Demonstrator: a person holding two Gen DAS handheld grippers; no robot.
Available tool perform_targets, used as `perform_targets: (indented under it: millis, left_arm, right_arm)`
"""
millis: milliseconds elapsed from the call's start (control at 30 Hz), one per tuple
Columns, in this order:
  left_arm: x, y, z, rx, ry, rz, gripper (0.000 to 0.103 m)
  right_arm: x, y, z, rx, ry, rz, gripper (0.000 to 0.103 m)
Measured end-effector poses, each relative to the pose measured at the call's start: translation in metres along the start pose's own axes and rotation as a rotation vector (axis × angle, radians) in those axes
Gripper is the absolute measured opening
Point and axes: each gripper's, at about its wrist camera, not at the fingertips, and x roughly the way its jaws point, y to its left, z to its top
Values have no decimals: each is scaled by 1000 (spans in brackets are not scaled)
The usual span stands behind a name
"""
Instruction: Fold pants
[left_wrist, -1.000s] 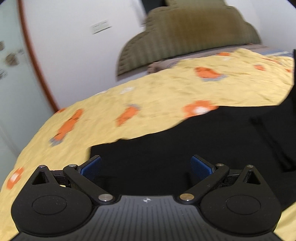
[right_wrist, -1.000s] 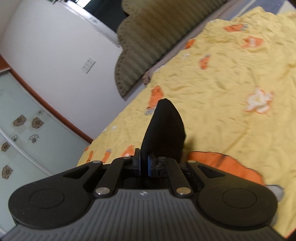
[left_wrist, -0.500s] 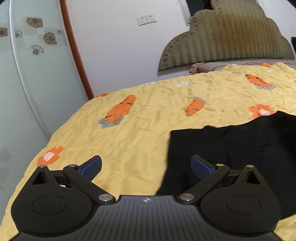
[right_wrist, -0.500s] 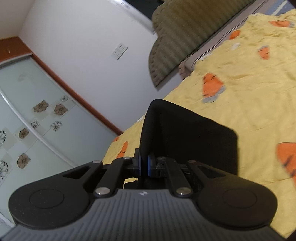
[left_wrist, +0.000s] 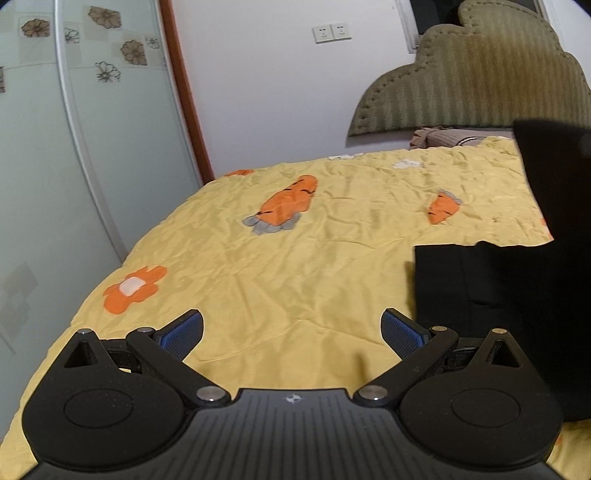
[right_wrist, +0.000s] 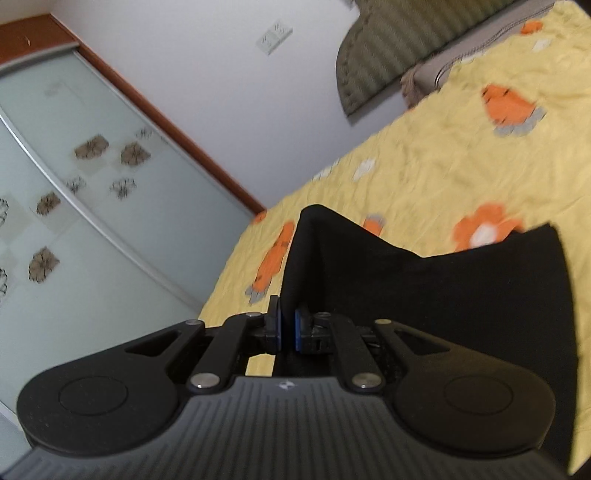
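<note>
The right gripper (right_wrist: 287, 328) has its fingers pinched on a lifted edge of the black pants (right_wrist: 424, 295). The left gripper (left_wrist: 291, 332) is wide open and empty, with the pants lying to the right of its fingers on the bed (left_wrist: 295, 266). I judge the fold is only partly made; laying the edge down is left.

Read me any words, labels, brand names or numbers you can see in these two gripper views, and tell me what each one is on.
No readable words or numbers in either view.
Left gripper body: a small pale emblem, no letters.
Right gripper body: the same small emblem, no letters.
Wall sockets: no legible marking.
Yellow bedsheet: carrot and flower prints only.
Black pants: no visible label.
</note>
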Motion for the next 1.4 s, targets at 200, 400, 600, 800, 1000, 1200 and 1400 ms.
perform_targets:
  millis: [200, 400, 600, 800, 1000, 1200, 1400]
  left_arm:
    - [5, 16, -5, -39, 24, 11, 103]
    - [7, 23, -8, -48, 29, 21, 103]
    - [9, 28, -10, -62, 42, 31, 103]
    - [10, 27, -9, -62, 47, 33, 103]
    - [7, 28, -8, -51, 41, 50, 103]
    - [8, 32, -7, -82, 47, 58, 103]
    - [5, 29, -4, -71, 32, 73, 103]
  right_arm:
    - [49, 15, -22, -10, 74, -10, 8]
    - [85, 27, -38, -59, 122, -51, 8]
    - [111, 28, -56, -89, 177, -92, 9]
    - [123, 32, -68, -127, 203, -114, 9]
    - [120, 36, -69, -139, 244, -22, 45]
    - [79, 38, -49, -149, 103, 13, 44]
    - [91, 40, -68, -359, 169, -150, 36]
